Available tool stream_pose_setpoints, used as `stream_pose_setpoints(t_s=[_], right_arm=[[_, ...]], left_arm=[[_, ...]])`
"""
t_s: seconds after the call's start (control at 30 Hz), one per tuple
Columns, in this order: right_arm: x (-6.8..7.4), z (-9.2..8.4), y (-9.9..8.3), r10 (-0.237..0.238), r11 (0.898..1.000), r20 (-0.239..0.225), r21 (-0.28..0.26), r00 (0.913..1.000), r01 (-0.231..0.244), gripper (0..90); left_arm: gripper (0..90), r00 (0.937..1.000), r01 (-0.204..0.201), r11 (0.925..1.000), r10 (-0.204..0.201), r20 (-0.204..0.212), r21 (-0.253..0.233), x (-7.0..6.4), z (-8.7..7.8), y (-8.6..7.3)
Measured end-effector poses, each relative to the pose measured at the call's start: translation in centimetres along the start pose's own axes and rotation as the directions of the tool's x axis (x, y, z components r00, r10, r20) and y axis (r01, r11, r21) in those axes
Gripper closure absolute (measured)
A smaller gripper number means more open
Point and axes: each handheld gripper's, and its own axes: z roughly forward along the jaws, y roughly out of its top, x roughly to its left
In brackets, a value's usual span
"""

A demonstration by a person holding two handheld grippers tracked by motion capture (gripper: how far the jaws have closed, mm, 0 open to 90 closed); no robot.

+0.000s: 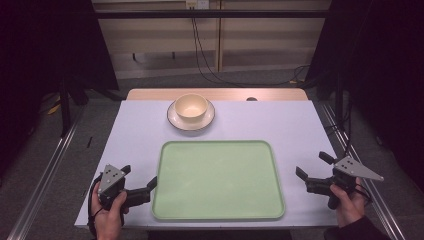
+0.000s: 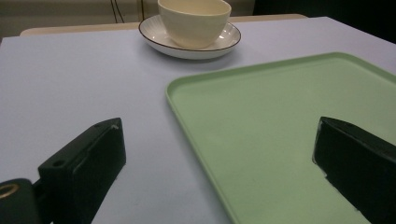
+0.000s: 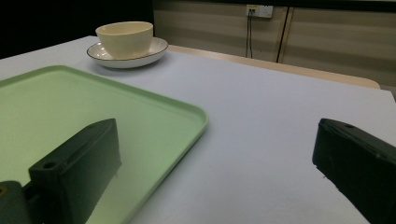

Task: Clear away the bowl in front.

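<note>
In the lower middle of the high view, a pale green tray (image 1: 218,180) lies flat on the white table (image 1: 280,122), its long axis running left to right across the frame and its short sides facing the two grippers. It holds nothing. Above it, in the upper middle of the frame, a cream bowl (image 1: 190,106) stands upright on a white saucer (image 1: 176,120) with a dark rim line, near the far edge of the table and well apart from the tray.

At the lower left of the high view, the left gripper (image 1: 140,179) is held in a hand (image 1: 109,216) just beside the tray's left short side, pointing toward the upper right of the frame. Its jaws stand wide apart with nothing between them; in the left gripper view one jaw hangs over the table and the other over the tray's surface, with the tray's near corner between them.

At the lower right, the right gripper (image 1: 313,166) is held in the other hand (image 1: 348,202), near the tray's right short side, pointing toward the upper left. Its jaws are also spread wide and hold nothing; in the right gripper view one jaw lies over the tray's edge, the other over bare table.
</note>
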Motion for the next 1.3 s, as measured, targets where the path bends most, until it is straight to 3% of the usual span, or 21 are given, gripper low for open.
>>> stream_pose_setpoints(t_s=[0.13, 0.37, 1.0, 1.17, 1.3], right_arm=[[0.1, 0.0, -0.1, -0.004, 1.0, -0.012, 0.009, 0.9999, 0.004, 0.4], [0.1, 0.1, -0.2, -0.022, 1.0, -0.014, 0.009, 0.9997, 0.022, 0.4], [0.2, 0.1, -0.2, -0.013, 1.0, -0.026, 0.0, 0.9996, 0.013, 1.8], [0.3, 0.1, -0.2, -0.02, 1.0, -0.034, 0.001, 0.9992, 0.02, 1.9], [0.2, 0.0, -0.2, -0.025, 1.0, -0.035, 0.002, 0.9991, 0.025, 2.0]], left_arm=[[2.0, 0.9998, 0.018, 0.9998, -0.018, 0.001, 0.002, 0.2, -0.1, 0.0], [2.0, 0.9998, 0.012, 0.9999, -0.012, 0.017, 0.004, 0.1, -0.1, 0.0], [2.0, 0.9991, 0.008, 0.9999, -0.008, 0.042, -0.012, -0.4, 0.3, 0.6], [1.7, 0.9983, -0.051, 0.9987, 0.051, 0.028, -0.002, -0.7, 1.1, 1.2], [1.6, 0.9989, -0.02, 0.9998, 0.02, 0.041, -0.002, -0.6, 1.9, 1.4]])
